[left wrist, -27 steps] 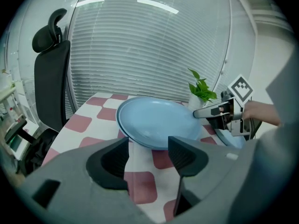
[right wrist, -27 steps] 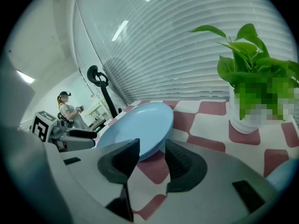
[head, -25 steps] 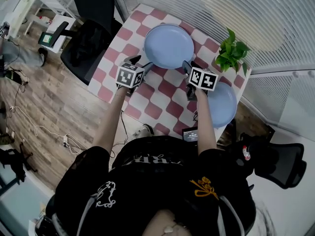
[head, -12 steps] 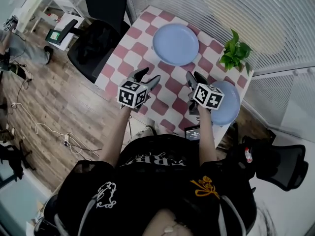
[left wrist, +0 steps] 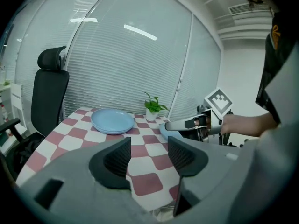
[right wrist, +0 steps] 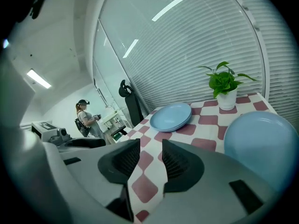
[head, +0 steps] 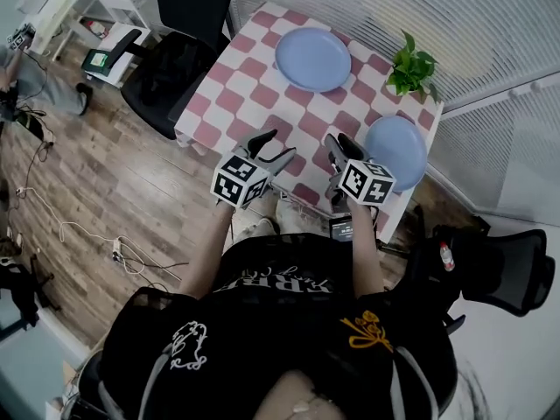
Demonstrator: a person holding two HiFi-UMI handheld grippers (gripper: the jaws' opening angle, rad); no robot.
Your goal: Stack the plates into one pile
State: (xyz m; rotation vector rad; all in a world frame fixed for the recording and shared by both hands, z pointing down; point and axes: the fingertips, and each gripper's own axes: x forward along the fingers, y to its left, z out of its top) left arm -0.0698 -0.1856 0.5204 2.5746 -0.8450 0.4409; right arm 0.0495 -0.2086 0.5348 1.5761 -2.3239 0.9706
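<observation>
Two light blue plates lie on a red-and-white checked table [head: 262, 103]. The far plate [head: 313, 59] [left wrist: 112, 121] [right wrist: 171, 116] sits near the table's far middle. The near plate [head: 395, 150] [right wrist: 264, 146] rests at the right front corner. My left gripper [head: 267, 150] [left wrist: 148, 157] hovers open over the table's front edge, nothing between its jaws. My right gripper [head: 336, 150] [right wrist: 150, 161] is open and empty too, just left of the near plate.
A small potted plant [head: 411, 65] [right wrist: 226, 90] stands at the table's far right corner. A black office chair [head: 171, 55] is at the table's left side, another [head: 503, 274] behind me on the right. A person [right wrist: 84, 117] stands far off in the room.
Both grippers have drawn back from the far plate toward the table's front edge. The head view has pulled back and the table now sits farther away.
</observation>
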